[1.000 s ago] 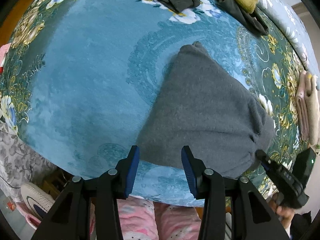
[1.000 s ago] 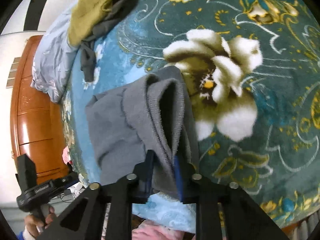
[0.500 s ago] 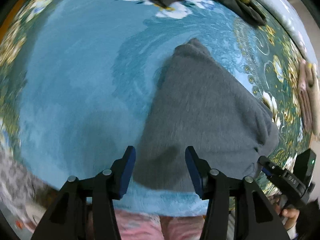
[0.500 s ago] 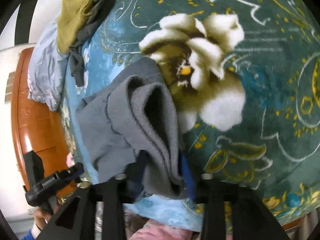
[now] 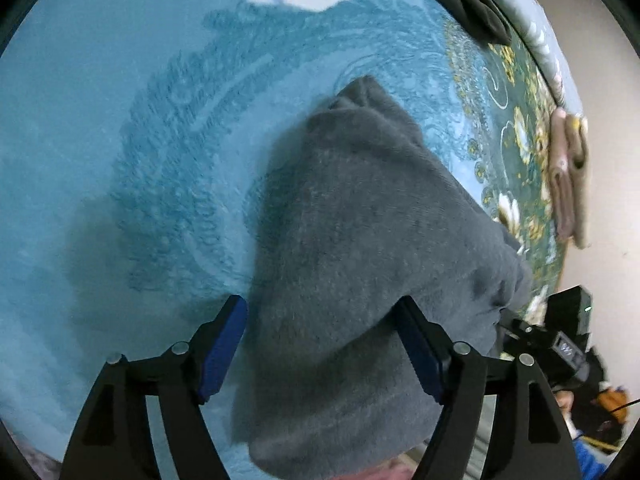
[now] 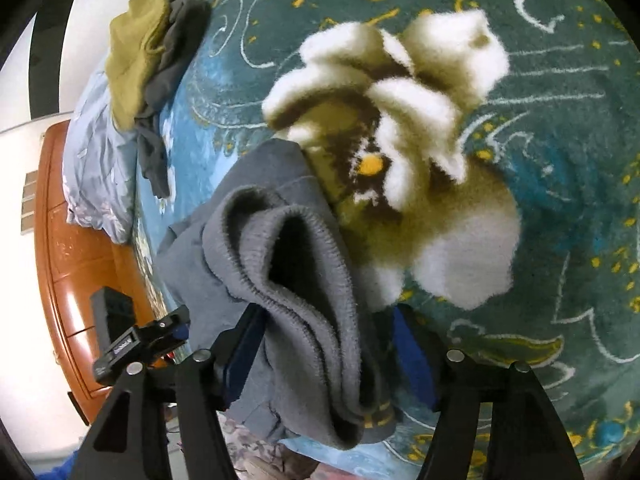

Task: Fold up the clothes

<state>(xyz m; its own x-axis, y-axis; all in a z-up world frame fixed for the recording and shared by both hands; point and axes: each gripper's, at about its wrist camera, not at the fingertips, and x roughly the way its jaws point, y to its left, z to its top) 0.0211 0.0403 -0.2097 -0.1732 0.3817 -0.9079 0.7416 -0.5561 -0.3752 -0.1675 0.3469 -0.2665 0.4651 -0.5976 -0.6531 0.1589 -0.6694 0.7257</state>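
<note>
A folded grey fleece garment lies on the teal flowered blanket. My left gripper is open, its blue pads astride the garment's near edge, the cloth lying between and over them. In the right wrist view the garment's thick folded hem bulges between the jaws of my right gripper, which stand open around it. The right gripper also shows in the left wrist view at the garment's right corner, and the left gripper shows in the right wrist view.
A heap of olive and dark grey clothes lies at the far side of the bed, next to a pale blue quilt. Folded beige clothes lie at the right edge. A wooden headboard stands to the left.
My left gripper moved forward over the garment's near edge and opened wider. My right gripper went from shut on the hem to open around it.
</note>
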